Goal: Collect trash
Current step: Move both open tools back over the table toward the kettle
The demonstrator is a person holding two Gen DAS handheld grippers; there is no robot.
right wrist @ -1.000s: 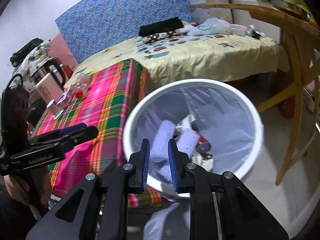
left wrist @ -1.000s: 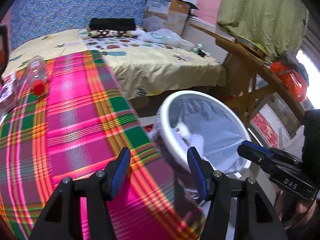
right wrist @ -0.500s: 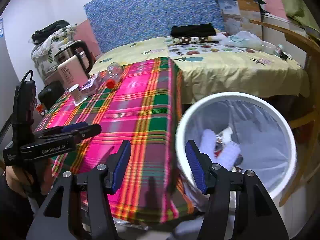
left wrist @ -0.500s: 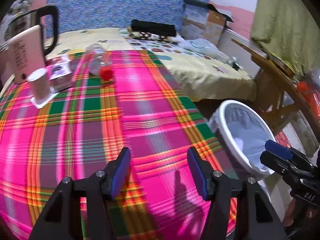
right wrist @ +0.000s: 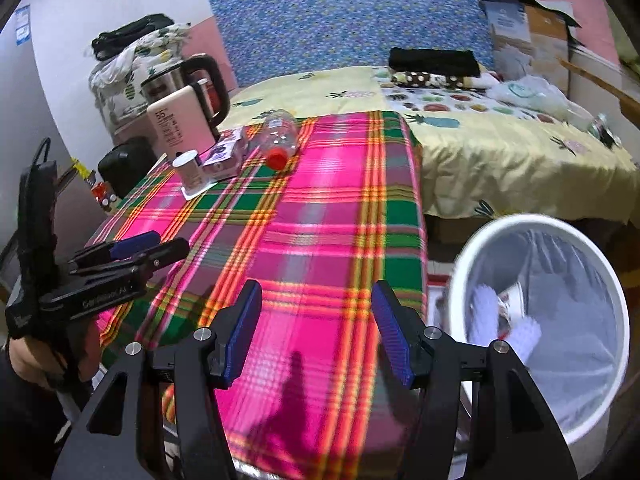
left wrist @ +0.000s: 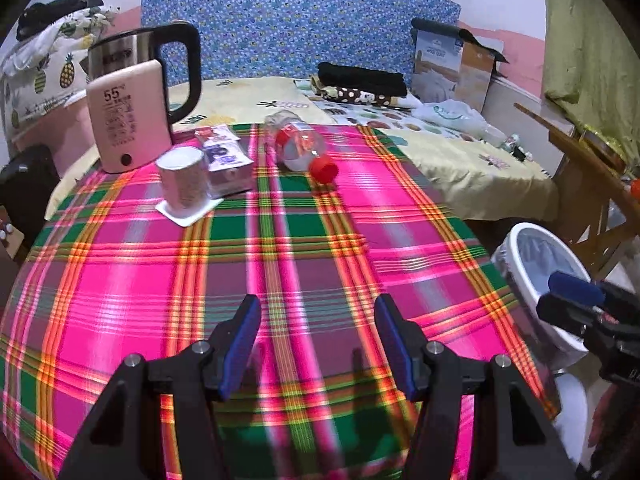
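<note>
A clear plastic bottle with a red cap lies on its side at the far end of the plaid table; it also shows in the right wrist view as the bottle. Beside it stand a paper cup on a white coaster and a small purple-and-white carton. My left gripper hangs open over the near part of the table, nothing between its fingers. My right gripper is open and empty over the table's right side. The white lined bin on the floor to the right holds white crumpled trash.
A pink electric kettle stands at the table's back left. Behind the table is a bed with folded clothes, bags and a cardboard box. A wooden table frame stands right of the bin.
Both grippers swung left, away from the bin and over the plaid table. The right gripper's jaws went from nearly shut above the bin to wide open. The left jaws kept their width.
</note>
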